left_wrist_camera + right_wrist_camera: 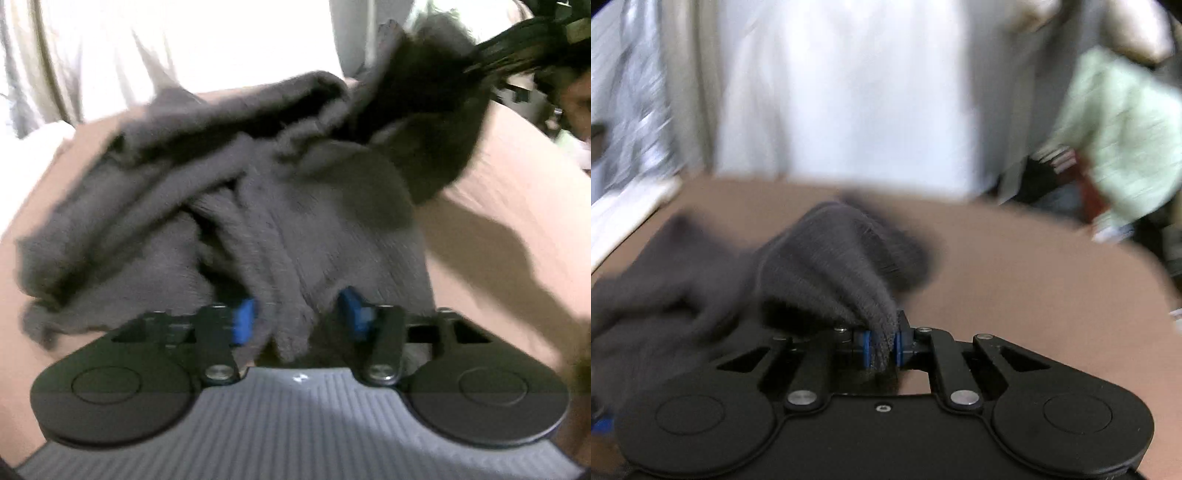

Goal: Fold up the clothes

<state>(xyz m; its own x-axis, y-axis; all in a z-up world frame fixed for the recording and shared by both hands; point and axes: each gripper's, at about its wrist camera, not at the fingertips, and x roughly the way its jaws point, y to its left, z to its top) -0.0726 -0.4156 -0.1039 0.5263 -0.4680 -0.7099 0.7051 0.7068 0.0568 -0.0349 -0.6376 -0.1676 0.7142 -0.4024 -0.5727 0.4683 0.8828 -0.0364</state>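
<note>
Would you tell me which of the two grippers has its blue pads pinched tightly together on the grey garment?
The right gripper: its pads squeeze a thin fold of the grey garment. The left gripper grips a thicker bunch, pads well apart.

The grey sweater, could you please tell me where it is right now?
The grey sweater lies bunched on the tan table, with one edge pinched in the right gripper and another fold between the left gripper's fingers.

The right gripper (882, 349) is clamped with its blue pads pinching a fold of grey knit garment (827, 266), while the left gripper (297, 319), pitched downward, has bunched knit between its blue pads.
</note>
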